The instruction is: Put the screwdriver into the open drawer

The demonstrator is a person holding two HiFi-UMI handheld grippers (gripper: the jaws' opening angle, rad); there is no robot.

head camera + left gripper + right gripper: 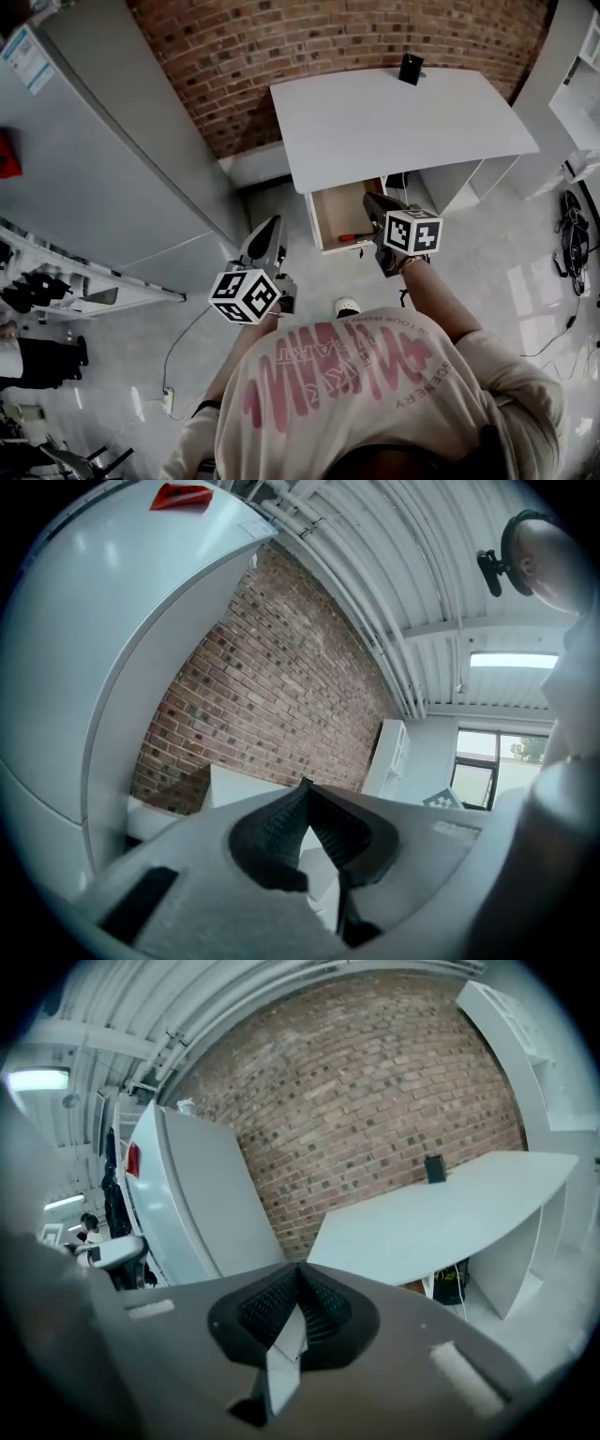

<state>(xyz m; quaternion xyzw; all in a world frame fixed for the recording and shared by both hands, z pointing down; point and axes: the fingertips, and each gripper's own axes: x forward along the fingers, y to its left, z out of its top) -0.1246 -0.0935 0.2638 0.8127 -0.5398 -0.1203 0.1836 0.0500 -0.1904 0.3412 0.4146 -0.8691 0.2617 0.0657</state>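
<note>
In the head view a screwdriver (352, 237) with a red handle lies inside the open wooden drawer (324, 216) under the white desk (394, 117). My right gripper (368, 198) hovers over the drawer's right part, well above it. Its jaws are shut with nothing between them, as the right gripper view (298, 1267) also shows. My left gripper (275, 222) is held to the left of the drawer, over the floor. In its own view the left gripper (305, 784) points level towards the brick wall, its tips meeting and holding nothing.
A tall grey cabinet (94, 159) stands at the left and a brick wall (309, 47) behind the desk. A small black object (411, 67) stands on the desk's far edge. White shelving (583, 94) and floor cables (572, 234) are at the right.
</note>
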